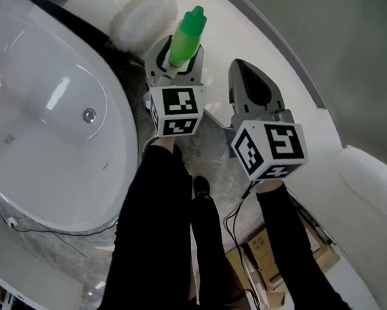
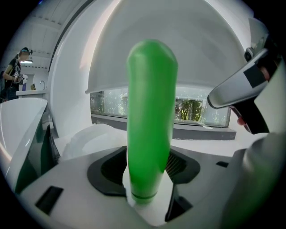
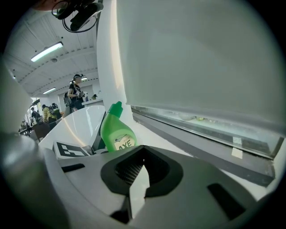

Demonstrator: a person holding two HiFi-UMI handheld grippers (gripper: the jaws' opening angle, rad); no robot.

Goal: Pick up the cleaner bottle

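Observation:
The cleaner bottle (image 1: 187, 37) is bright green with a tapered cap and stands upright, lifted above the white ledge. My left gripper (image 1: 176, 58) is shut on its lower body. In the left gripper view the bottle (image 2: 149, 120) fills the middle and rises from between the jaws of the left gripper (image 2: 145, 197). My right gripper (image 1: 243, 68) hovers just to the right of it, jaws shut with nothing between them. In the right gripper view the bottle (image 3: 117, 132) shows its label to the left of the closed right gripper (image 3: 138, 188).
A large white bathtub (image 1: 127, 116) fills the left. A white bundle (image 1: 142, 13) lies on the ledge behind the bottle. A curved white ledge (image 1: 286, 60) runs right. Cardboard boxes (image 1: 284, 251) and a cable lie on the floor. People (image 3: 76, 96) stand far off.

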